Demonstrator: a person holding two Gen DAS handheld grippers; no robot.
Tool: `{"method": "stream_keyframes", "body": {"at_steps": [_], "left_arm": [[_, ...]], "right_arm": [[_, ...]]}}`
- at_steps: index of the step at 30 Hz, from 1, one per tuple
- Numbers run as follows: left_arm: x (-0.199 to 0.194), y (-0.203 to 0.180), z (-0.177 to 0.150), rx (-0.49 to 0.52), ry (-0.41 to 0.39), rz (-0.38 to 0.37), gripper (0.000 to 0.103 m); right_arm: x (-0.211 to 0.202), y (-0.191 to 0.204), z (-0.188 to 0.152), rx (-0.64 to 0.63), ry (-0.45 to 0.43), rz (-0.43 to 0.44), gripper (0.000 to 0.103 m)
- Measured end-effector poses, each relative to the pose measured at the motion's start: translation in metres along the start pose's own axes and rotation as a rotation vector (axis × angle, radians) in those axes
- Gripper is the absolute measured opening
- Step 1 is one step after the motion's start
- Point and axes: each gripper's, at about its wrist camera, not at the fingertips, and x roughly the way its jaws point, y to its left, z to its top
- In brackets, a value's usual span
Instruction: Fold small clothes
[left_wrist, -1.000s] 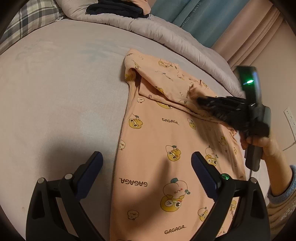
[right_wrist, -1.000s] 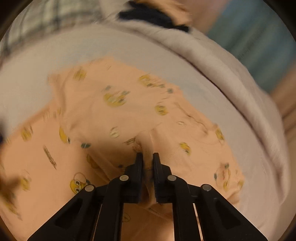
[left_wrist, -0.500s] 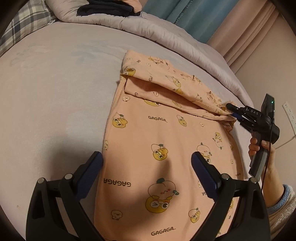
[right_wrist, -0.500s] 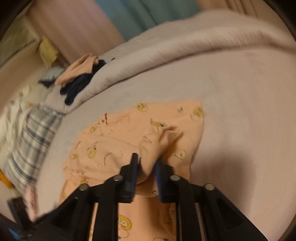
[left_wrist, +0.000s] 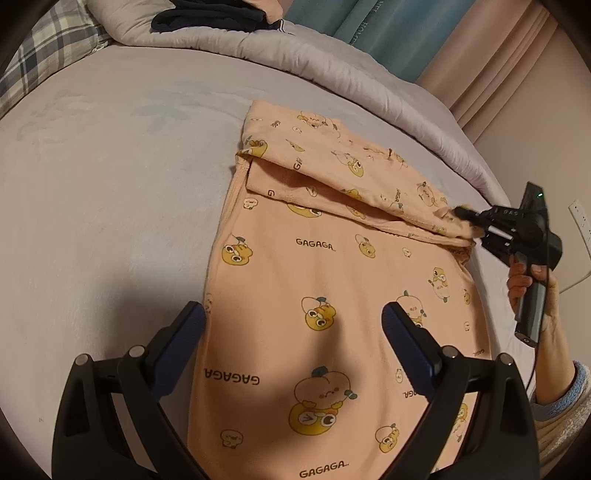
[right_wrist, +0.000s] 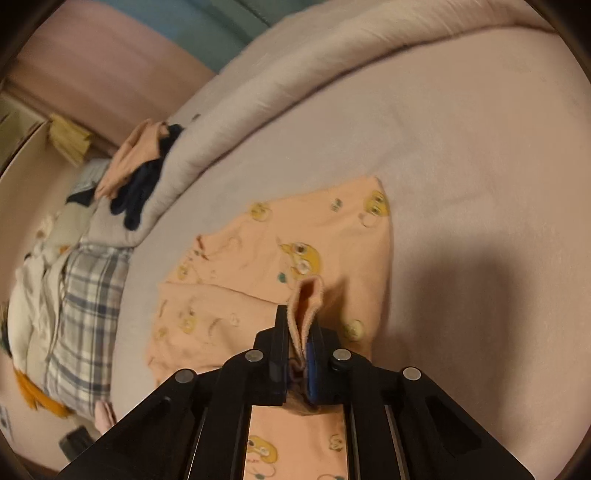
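A peach garment (left_wrist: 332, 277) printed with yellow cartoon figures and "GAGAGA" lies flat on the grey bed sheet (left_wrist: 110, 221). Its far end is folded over into a flap (left_wrist: 332, 162) that runs across to the right edge. My right gripper (left_wrist: 461, 213) is at that right edge, held by a hand, and its jaws are closing on the flap's corner. In the right wrist view the pads press a raised fold of peach cloth (right_wrist: 308, 295) in the right gripper (right_wrist: 299, 321). My left gripper (left_wrist: 293, 321) hovers open over the garment's near half, holding nothing.
A rolled grey duvet (left_wrist: 332, 62) borders the far side of the bed, with a pile of dark and peach clothes (left_wrist: 214, 18) on it. A plaid pillow (left_wrist: 44, 48) lies at the far left. Teal and pink curtains (left_wrist: 388, 29) and a wall socket (left_wrist: 581, 221) stand beyond.
My right gripper has swung from over the garment's middle out to its right edge and rolled, drawing the folded flap straight across. The left gripper has stayed put.
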Motion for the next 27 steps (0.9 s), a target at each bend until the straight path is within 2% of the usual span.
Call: {"method": "stream_keyframes", "body": {"at_steps": [2, 3, 5, 7, 8, 9, 11, 14, 15, 16, 19, 21, 22, 23, 24, 26, 27], "left_arm": [[0.001, 0.000, 0.000, 0.002, 0.004, 0.004, 0.096], [0.002, 0.001, 0.001, 0.004, 0.006, 0.006, 0.096], [0.002, 0.002, 0.003, 0.006, 0.007, 0.015, 0.096], [0.003, 0.003, 0.008, 0.006, 0.005, 0.018, 0.096], [0.004, 0.003, 0.011, 0.005, 0.003, 0.018, 0.096], [0.004, 0.003, 0.016, 0.004, 0.000, 0.021, 0.096], [0.004, 0.000, 0.028, 0.005, -0.015, 0.016, 0.096], [0.003, -0.005, 0.051, 0.012, -0.054, -0.004, 0.096], [0.003, -0.007, 0.061, 0.014, -0.071, -0.015, 0.096], [0.003, -0.009, 0.070, 0.014, -0.086, -0.029, 0.096], [0.013, -0.017, 0.099, -0.006, -0.105, -0.100, 0.095], [0.026, -0.023, 0.115, -0.031, -0.092, -0.173, 0.085], [0.036, -0.027, 0.123, -0.040, -0.075, -0.203, 0.076], [0.044, -0.030, 0.127, -0.042, -0.058, -0.217, 0.073], [0.054, -0.032, 0.132, -0.052, -0.039, -0.225, 0.071], [0.077, -0.030, 0.136, -0.082, 0.014, -0.209, 0.050], [0.086, -0.027, 0.135, -0.090, 0.034, -0.186, 0.045]], "right_arm": [[-0.006, -0.004, -0.001, 0.001, -0.021, -0.001, 0.009], [-0.004, -0.007, -0.002, -0.003, -0.012, -0.028, 0.009], [0.006, -0.014, -0.009, -0.060, 0.030, -0.166, 0.009], [0.006, -0.012, -0.018, -0.113, 0.026, -0.179, 0.009], [0.004, -0.010, -0.020, -0.129, 0.025, -0.183, 0.013], [0.002, -0.008, -0.022, -0.142, 0.034, -0.184, 0.023], [-0.005, -0.003, -0.023, -0.171, 0.037, -0.208, 0.036], [-0.018, 0.007, -0.022, -0.248, -0.054, -0.383, 0.039], [-0.024, 0.010, -0.023, -0.277, -0.092, -0.414, 0.039], [-0.029, 0.014, -0.024, -0.303, -0.126, -0.412, 0.039], [-0.038, 0.019, -0.022, -0.348, -0.166, -0.323, 0.039], [-0.038, 0.022, -0.019, -0.374, -0.166, -0.269, 0.035], [-0.032, 0.028, -0.017, -0.388, -0.156, -0.241, 0.033], [-0.028, 0.031, -0.015, -0.398, -0.146, -0.221, 0.028], [-0.022, 0.035, -0.014, -0.407, -0.137, -0.209, 0.025], [-0.011, 0.036, -0.012, -0.423, -0.112, -0.195, 0.021], [-0.007, 0.034, -0.012, -0.423, -0.101, -0.189, 0.020]]}}
